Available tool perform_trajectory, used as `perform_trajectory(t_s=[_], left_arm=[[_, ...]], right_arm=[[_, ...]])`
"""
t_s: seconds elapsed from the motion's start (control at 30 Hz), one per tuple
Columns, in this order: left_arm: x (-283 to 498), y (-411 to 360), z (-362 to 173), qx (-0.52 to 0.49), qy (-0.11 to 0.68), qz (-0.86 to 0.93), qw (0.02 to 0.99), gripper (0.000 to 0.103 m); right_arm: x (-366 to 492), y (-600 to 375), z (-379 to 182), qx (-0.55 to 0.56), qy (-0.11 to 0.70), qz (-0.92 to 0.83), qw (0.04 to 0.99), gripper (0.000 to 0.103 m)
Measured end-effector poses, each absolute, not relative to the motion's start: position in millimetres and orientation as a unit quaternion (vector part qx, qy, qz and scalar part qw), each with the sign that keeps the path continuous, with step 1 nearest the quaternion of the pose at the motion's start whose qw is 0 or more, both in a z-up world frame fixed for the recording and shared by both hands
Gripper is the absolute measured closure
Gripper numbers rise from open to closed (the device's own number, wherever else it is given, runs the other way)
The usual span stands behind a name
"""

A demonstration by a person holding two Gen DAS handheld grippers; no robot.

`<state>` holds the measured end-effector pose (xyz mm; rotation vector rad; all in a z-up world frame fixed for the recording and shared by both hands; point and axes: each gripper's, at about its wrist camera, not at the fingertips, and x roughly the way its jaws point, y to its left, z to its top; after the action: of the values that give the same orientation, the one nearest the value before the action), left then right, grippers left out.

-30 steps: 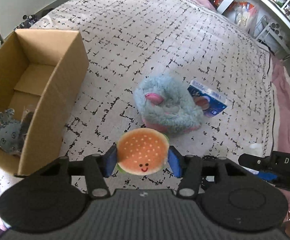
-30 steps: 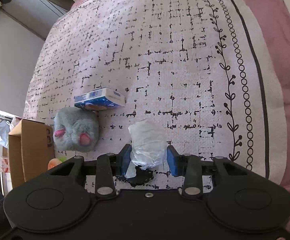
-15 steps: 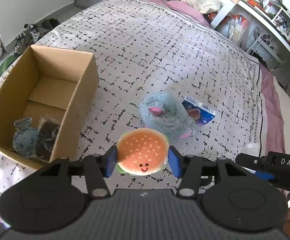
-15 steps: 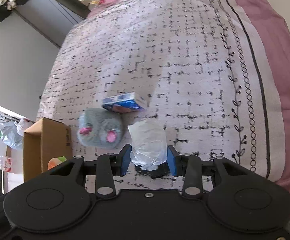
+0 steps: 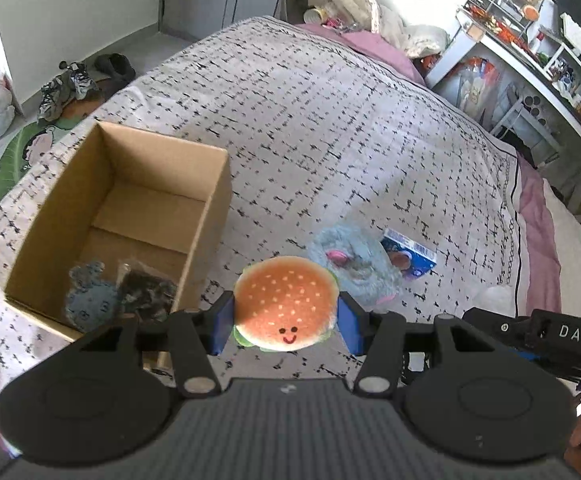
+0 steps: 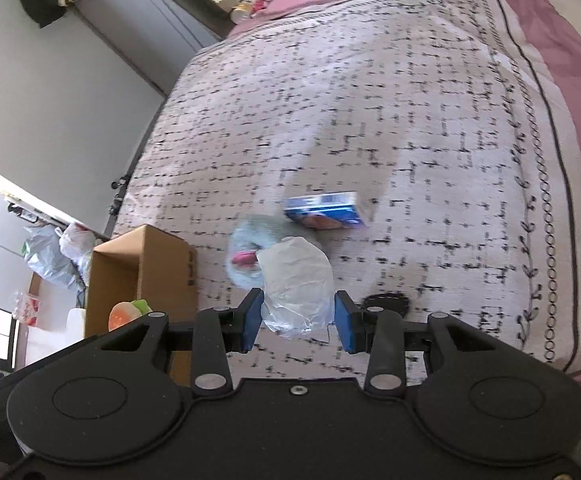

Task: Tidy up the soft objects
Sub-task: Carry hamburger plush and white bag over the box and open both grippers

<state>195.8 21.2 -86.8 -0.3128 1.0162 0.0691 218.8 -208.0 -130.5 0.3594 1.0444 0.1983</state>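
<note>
My left gripper [image 5: 286,326] is shut on a burger plush [image 5: 286,308] with a smiley face, held above the bed just right of the open cardboard box [image 5: 210,200]. The box holds a grey plush [image 5: 88,298] and a dark packet [image 5: 146,292]. My right gripper [image 6: 296,320] is shut on a white plastic-wrapped bundle [image 6: 296,284], held above the bed. A grey-blue fluffy plush with pink ears [image 5: 354,264] lies on the bed past the burger; it also shows in the right wrist view [image 6: 246,252]. The burger plush [image 6: 124,314] and box [image 6: 142,264] show at that view's left.
A blue carton [image 5: 410,254] lies beside the fluffy plush, also seen in the right wrist view [image 6: 326,210]. A small black round object [image 6: 386,304] lies on the patterned bedspread [image 5: 330,120]. Shoes [image 5: 66,88] and bags are on the floor left; shelves [image 5: 530,60] stand at right.
Both grippers have risen and pulled back from the bed with their loads, so the box, plush and carton look smaller. The left view now sees fully into the box.
</note>
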Motion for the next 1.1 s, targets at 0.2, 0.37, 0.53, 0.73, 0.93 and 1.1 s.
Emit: perform_trajectory(t_s=[0.2,0.37,0.53,0.73,0.93,1.1], left_arm=[[192.9,43.0,-77.3,-0.156,0.475,0.041,0.865,0.050],[193.4,66.5,-73.0,-0.164,0.472,0.049,0.865,0.050],[193.2,89.2,-72.5,-0.170,0.472,0.059,0.863,0.050],[193.3,112.2,-80.2,-0.181,0.479,0.067,0.856,0.050],[195.8,134.5,-90.6,-0.193,0.486,0.077,0.849,0.050],[200.4,149.3,-101.1,-0.201,0.490,0.084,0.844,0.050]], right_arm=[[220.2,-183.3,-123.0,0.160,0.490,0.118,0.848,0.065],[221.7,-160.3,-119.6,0.151,0.488,0.134,0.849,0.065],[223.1,-137.6,-119.4,0.142,0.487,0.149,0.849,0.065],[224.9,-110.5,-120.4,0.126,0.487,0.167,0.848,0.065],[230.1,-86.3,-122.9,0.113,0.492,0.177,0.845,0.065],[234.7,-66.2,-125.6,0.104,0.498,0.186,0.841,0.065]])
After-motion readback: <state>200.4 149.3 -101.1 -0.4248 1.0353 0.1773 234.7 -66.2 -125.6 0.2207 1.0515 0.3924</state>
